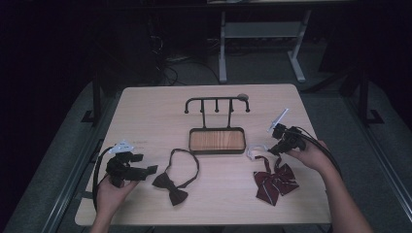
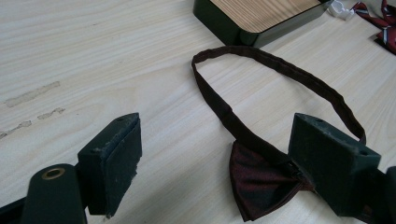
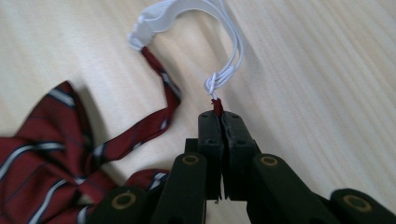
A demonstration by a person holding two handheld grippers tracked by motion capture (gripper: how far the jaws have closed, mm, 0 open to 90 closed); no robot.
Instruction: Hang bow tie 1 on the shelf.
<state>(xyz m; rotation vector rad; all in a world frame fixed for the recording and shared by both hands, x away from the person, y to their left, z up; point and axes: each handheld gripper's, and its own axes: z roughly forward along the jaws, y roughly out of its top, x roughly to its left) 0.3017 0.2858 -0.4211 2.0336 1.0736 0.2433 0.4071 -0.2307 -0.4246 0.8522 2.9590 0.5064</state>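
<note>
At lower right, the right tool (image 3: pixel 219 116) pinches shut on the thin strap of a soft, floppy red striped fabric bow tie (image 1: pixel 273 180), probably light, while the left tool (image 2: pixel 219 163) gapes empty.

High view: dim, room beyond the desk (image 1: pixel 145 111) near black; desk top evenly lit from above, shadows short and soft. Grain and softness throughout. Both gripper views brighter, wood pale, faint glare toward the far edge; nearest jaw parts slightly blurred at the bottom.
</note>
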